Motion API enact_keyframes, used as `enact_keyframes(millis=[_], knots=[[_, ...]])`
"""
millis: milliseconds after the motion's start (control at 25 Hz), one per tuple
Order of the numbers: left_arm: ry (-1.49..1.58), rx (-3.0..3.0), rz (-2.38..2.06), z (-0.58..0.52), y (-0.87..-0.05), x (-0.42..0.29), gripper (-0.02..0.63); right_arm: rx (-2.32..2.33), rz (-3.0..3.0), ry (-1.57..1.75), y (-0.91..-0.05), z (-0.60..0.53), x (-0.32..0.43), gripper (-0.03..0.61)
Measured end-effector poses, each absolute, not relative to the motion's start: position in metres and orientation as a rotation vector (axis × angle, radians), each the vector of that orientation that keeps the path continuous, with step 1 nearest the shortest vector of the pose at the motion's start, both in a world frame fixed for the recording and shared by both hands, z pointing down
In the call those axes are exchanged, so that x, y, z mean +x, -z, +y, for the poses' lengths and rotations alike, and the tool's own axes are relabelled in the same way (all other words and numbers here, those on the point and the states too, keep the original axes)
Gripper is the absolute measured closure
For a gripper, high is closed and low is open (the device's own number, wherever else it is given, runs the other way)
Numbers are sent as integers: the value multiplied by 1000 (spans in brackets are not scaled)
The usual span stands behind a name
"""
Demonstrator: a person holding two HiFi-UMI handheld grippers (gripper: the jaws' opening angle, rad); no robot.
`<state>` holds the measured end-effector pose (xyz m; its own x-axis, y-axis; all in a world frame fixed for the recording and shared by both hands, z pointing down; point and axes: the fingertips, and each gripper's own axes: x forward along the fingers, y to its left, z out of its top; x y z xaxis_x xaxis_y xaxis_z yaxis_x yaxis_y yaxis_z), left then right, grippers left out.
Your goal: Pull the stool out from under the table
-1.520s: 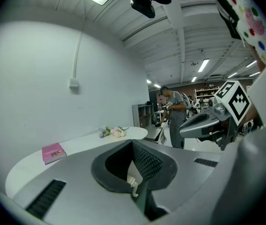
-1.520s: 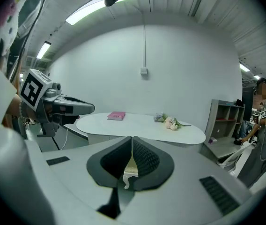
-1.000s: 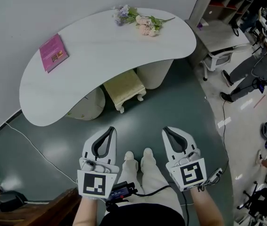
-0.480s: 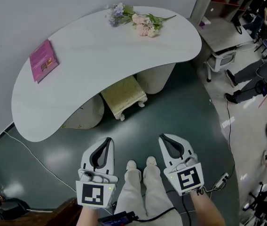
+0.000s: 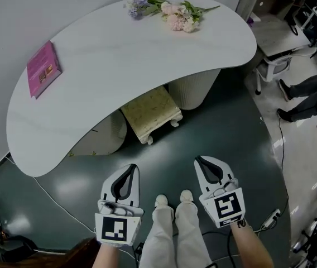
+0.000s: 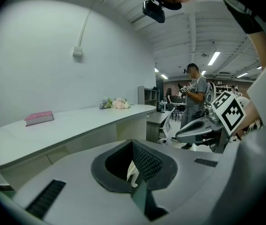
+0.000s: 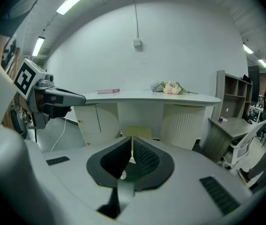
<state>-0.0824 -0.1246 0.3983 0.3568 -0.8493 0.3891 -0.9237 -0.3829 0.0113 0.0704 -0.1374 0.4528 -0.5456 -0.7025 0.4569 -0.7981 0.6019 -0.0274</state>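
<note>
A pale yellow cushioned stool (image 5: 150, 111) with short white legs stands half under the curved white table (image 5: 119, 54), between the table's two rounded pedestals. It also shows low under the table in the right gripper view, as the stool (image 7: 137, 131). My left gripper (image 5: 131, 167) and right gripper (image 5: 198, 159) are both shut and empty, held side by side above the dark floor, well short of the stool. A person's legs and white shoes stand between them.
A pink book (image 5: 41, 68) and a bunch of flowers (image 5: 167, 7) lie on the table. A white cable (image 5: 47, 191) runs over the floor at left. At right are a desk with a chair (image 5: 275, 66) and another person's legs (image 5: 309, 96).
The view has moved closer to the table, so table and stool now sit larger and lower in the head view. Both grippers stay shut, side by side.
</note>
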Motion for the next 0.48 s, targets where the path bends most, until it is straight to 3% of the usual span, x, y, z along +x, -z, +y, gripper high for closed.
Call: enact_keyframes(millis=[480], knots=[[-526, 2369, -1572, -164, -486, -82, 597, 1142, -2342, -387, -544, -180, 72, 540]])
